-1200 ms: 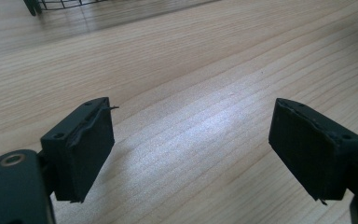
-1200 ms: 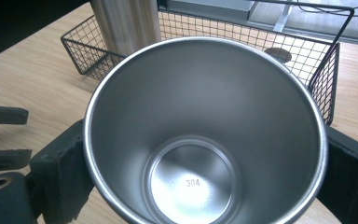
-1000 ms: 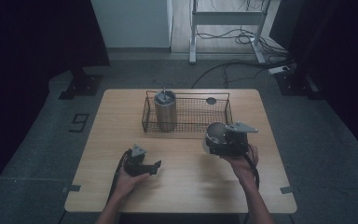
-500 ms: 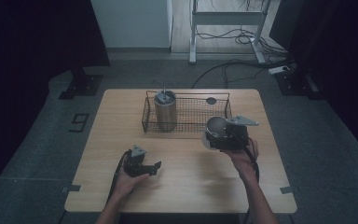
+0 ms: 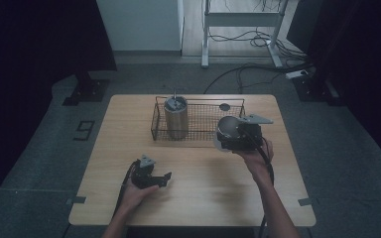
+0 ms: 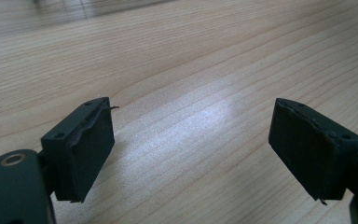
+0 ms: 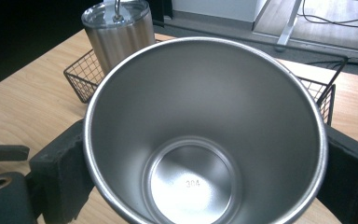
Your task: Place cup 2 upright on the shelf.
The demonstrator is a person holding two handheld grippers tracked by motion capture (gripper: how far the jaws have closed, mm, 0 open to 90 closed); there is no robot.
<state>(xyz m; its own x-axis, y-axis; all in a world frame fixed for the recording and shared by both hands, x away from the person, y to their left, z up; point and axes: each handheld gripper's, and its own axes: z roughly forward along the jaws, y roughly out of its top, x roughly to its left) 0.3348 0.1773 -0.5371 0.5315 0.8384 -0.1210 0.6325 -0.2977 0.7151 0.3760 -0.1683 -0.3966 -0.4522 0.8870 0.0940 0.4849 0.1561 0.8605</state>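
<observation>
The right gripper view revealed the steel cup's (image 7: 205, 135) shiny, empty inside with "304" stamped on its bottom, detail lost in the high view. The right gripper (image 5: 238, 136) clasped that cup between its jaws at the wire basket's (image 5: 198, 119) front right corner. The left gripper (image 6: 191, 149) rested with jaws spread wide over the bare table (image 6: 191, 70).

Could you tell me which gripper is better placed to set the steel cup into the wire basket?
Right. The right gripper already clamps the cup beside the basket. The left gripper is open over bare table, farther from the basket.
</observation>
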